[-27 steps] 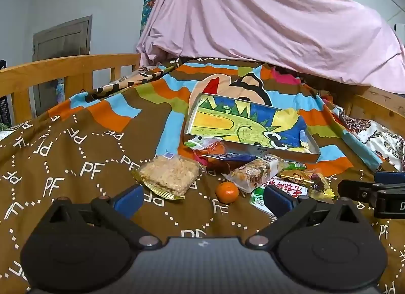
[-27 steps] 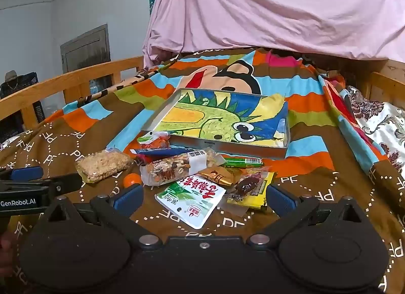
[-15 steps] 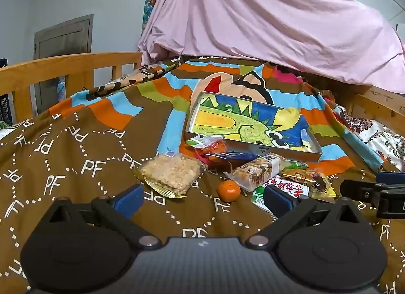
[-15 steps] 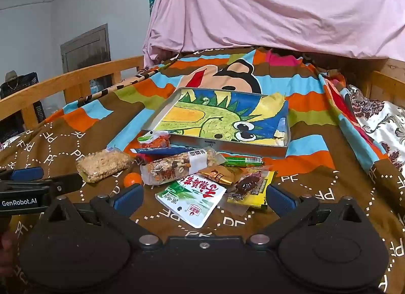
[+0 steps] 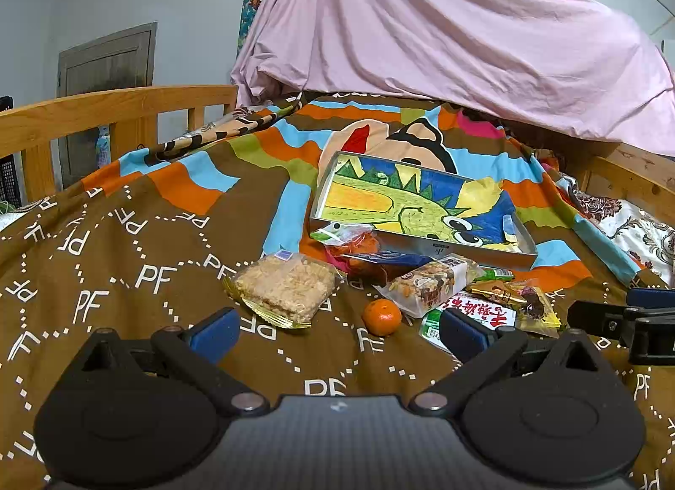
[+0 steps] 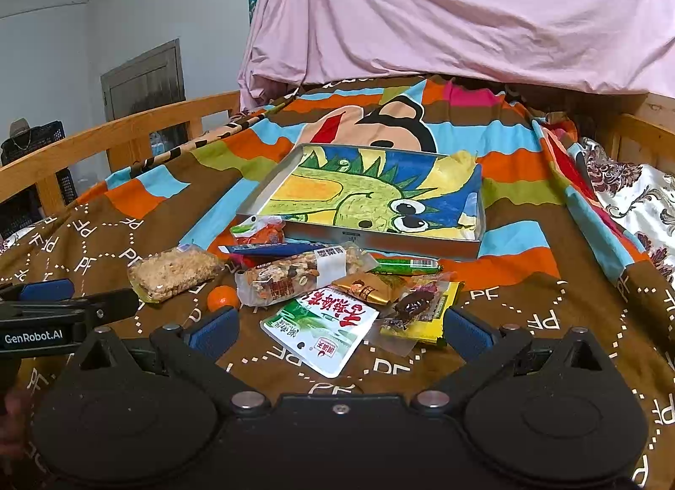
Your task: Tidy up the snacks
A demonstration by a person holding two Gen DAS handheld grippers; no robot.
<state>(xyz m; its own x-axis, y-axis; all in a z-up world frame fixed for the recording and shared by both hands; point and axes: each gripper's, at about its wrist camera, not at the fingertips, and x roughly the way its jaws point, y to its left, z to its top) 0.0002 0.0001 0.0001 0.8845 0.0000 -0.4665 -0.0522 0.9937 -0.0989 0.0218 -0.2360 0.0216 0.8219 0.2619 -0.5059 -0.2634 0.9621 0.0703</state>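
A shallow metal tray (image 5: 485, 253) (image 6: 422, 243) lined with a green dinosaur drawing lies on the bed. In front of it sit several snacks: a puffed rice cake pack (image 5: 284, 285) (image 6: 175, 273), a small orange (image 5: 381, 316) (image 6: 222, 297), a nut bar (image 5: 430, 284) (image 6: 301, 275), a white-green packet (image 5: 472, 313) (image 6: 325, 327), a yellow packet (image 5: 533, 306) (image 6: 426, 310) and a green stick (image 6: 407, 265). My left gripper (image 5: 337, 332) hangs open just short of the orange and rice cake. My right gripper (image 6: 337, 332) is open over the white-green packet, holding nothing.
The bed has a brown and striped cartoon blanket (image 5: 126, 258). A wooden rail (image 5: 105, 110) runs along the left and another (image 6: 645, 127) on the right. A pink sheet (image 5: 464, 47) hangs at the back. A floral pillow (image 6: 633, 195) lies at right.
Both views have shifted only slightly; the snacks lie as before and both grippers stay open.
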